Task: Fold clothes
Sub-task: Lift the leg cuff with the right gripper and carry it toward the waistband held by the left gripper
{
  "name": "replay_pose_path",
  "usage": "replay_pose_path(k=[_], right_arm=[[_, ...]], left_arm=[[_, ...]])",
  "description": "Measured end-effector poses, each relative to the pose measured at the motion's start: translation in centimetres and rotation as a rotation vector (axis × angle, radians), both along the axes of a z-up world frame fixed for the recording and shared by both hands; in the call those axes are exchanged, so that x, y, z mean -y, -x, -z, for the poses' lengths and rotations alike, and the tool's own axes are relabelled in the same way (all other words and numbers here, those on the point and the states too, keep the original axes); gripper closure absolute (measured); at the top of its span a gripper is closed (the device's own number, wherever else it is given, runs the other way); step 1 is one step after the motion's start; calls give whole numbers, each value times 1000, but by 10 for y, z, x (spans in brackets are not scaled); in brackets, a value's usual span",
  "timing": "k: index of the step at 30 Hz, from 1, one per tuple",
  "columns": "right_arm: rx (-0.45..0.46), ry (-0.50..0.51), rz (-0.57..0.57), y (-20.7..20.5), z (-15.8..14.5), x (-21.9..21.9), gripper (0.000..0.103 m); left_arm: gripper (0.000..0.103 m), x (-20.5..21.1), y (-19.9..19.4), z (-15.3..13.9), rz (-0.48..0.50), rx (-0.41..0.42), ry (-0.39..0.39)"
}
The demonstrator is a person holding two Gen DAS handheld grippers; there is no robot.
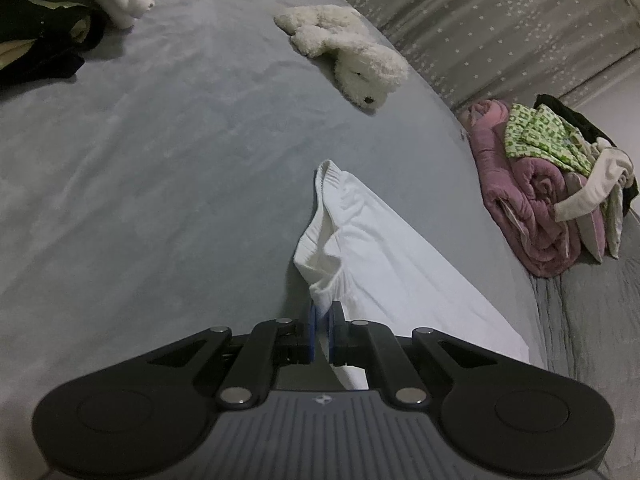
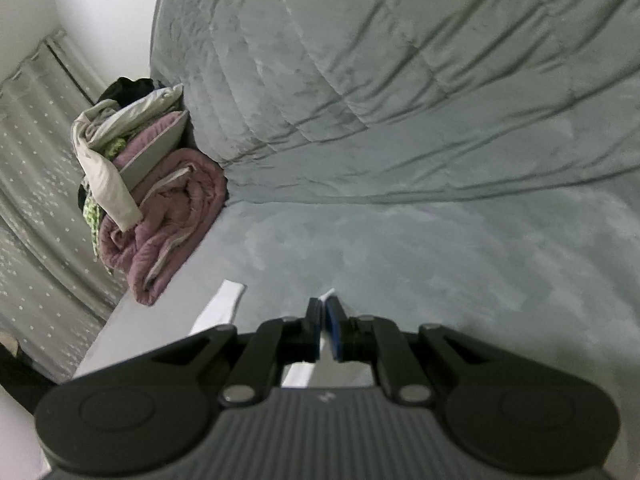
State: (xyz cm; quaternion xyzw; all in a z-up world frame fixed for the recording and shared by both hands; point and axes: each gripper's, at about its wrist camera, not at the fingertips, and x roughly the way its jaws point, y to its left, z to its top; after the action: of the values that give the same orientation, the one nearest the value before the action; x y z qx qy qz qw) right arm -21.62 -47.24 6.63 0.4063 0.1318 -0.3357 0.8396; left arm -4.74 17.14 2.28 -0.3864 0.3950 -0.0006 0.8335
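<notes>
Both claws are pinched tight on the white garment [image 1: 372,256]. Left claw [image 1: 323,312] bites the ribbed edge, and the cloth stretches away over the grey bed cover [image 1: 160,152]. Right claw [image 2: 323,308] has a thin bit of the same white cloth between its blue pads [image 2: 332,328]. A fluffy white toy [image 1: 352,52] lies further off on the bed. A heap of clothes with a pink blanket [image 1: 532,200] sits near the bed's edge by the starry curtain [image 1: 500,12].
</notes>
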Motion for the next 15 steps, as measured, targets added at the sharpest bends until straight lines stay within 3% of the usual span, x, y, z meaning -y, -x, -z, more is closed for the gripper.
replay_pose_path(k=[6, 15], right_arm=[[21, 17, -1, -28, -6, 4, 98], [114, 40, 46, -55, -21, 10, 98]], left_arm=[[99, -2, -6, -2, -38, -22, 40], [99, -5, -5, -6, -96, -88, 175]])
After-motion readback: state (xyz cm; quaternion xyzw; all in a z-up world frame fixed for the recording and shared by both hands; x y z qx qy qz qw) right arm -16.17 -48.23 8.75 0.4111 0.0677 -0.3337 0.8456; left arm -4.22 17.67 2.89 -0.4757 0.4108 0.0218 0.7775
